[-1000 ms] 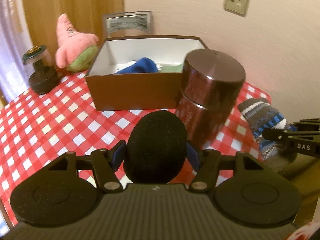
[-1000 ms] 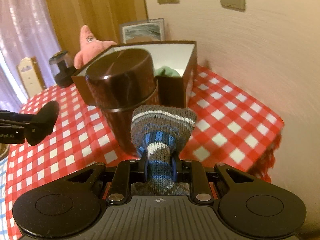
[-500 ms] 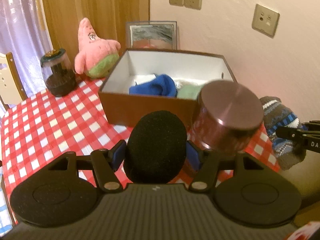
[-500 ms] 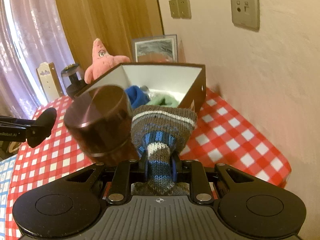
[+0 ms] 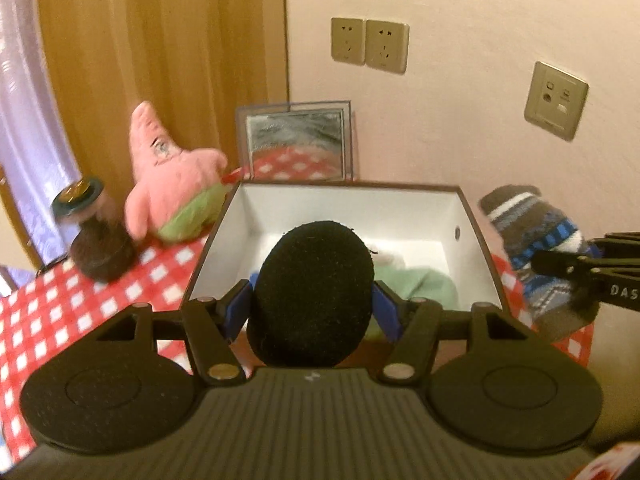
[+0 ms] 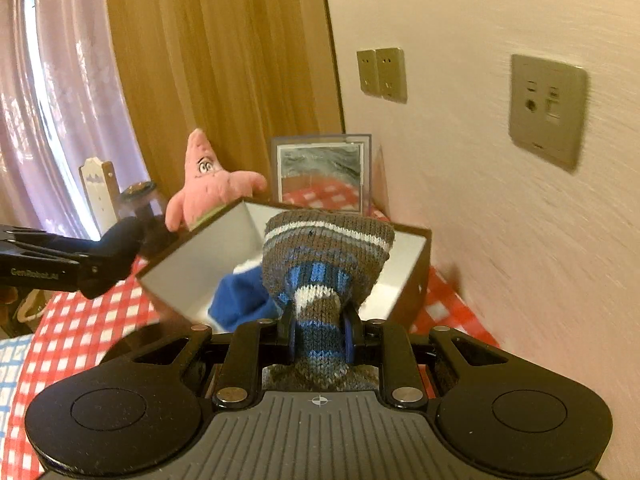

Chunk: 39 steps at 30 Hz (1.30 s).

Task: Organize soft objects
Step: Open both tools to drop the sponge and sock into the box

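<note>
My left gripper [image 5: 312,308] is shut on a black foam ball [image 5: 314,280] and holds it over the near edge of the brown box [image 5: 224,220] with white inner walls. My right gripper [image 6: 320,334] is shut on a grey, blue and white striped knit sock [image 6: 326,248], held above the box [image 6: 192,256]. The sock also shows at the right in the left wrist view [image 5: 532,232]. Inside the box lie a blue cloth [image 6: 240,300] and a pale green cloth [image 5: 424,284].
A pink star plush [image 5: 168,176] sits left of the box on the red checked tablecloth [image 5: 80,312]. A dark lidded jar [image 5: 96,240] stands beside it. A framed picture [image 5: 296,140] leans on the wall behind the box. Wall sockets [image 5: 368,44] are above.
Both grippers have risen and moved forward over the box with their loads. The brown metal canister has dropped out of view below.
</note>
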Each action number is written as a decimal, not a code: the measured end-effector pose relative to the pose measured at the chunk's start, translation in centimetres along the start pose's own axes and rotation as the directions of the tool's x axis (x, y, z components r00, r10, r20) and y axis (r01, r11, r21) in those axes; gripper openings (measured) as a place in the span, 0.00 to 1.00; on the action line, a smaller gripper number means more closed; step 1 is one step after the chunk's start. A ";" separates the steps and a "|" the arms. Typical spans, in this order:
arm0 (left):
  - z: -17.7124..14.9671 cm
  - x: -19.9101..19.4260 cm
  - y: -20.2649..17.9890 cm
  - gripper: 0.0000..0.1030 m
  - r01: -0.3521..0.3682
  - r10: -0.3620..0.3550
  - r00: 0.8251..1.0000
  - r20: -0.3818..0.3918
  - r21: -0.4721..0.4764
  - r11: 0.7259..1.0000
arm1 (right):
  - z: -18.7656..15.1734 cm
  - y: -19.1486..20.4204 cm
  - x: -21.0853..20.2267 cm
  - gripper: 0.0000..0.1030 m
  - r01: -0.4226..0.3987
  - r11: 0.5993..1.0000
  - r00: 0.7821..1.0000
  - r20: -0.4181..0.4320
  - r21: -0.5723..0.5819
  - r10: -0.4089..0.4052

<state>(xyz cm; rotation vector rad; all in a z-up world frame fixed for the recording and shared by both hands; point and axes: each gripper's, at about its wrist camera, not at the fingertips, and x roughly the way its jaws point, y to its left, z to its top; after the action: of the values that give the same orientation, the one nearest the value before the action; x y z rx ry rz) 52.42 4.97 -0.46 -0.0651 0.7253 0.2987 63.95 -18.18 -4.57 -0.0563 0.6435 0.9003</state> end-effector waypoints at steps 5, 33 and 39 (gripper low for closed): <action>2.5 4.3 -0.1 0.60 0.041 -0.041 0.999 -0.020 0.009 0.999 | 2.1 -0.9 4.4 0.21 -0.002 0.999 1.000 -0.025 0.034 0.002; 5.8 17.3 -2.5 0.61 0.102 -0.086 0.982 -0.168 0.086 0.991 | 4.2 -4.9 14.2 0.59 0.092 0.992 0.995 -0.054 0.087 -0.088; 6.2 18.0 -3.2 0.67 0.118 -0.100 0.981 -0.163 0.099 0.988 | 3.8 -5.0 13.8 0.59 0.113 0.992 0.991 -0.075 0.053 -0.108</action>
<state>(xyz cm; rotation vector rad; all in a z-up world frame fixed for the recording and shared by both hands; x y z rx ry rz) 70.09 7.35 -7.85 -0.0260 0.8907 0.1498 75.77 -10.35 -10.04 -0.0724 0.7259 0.7751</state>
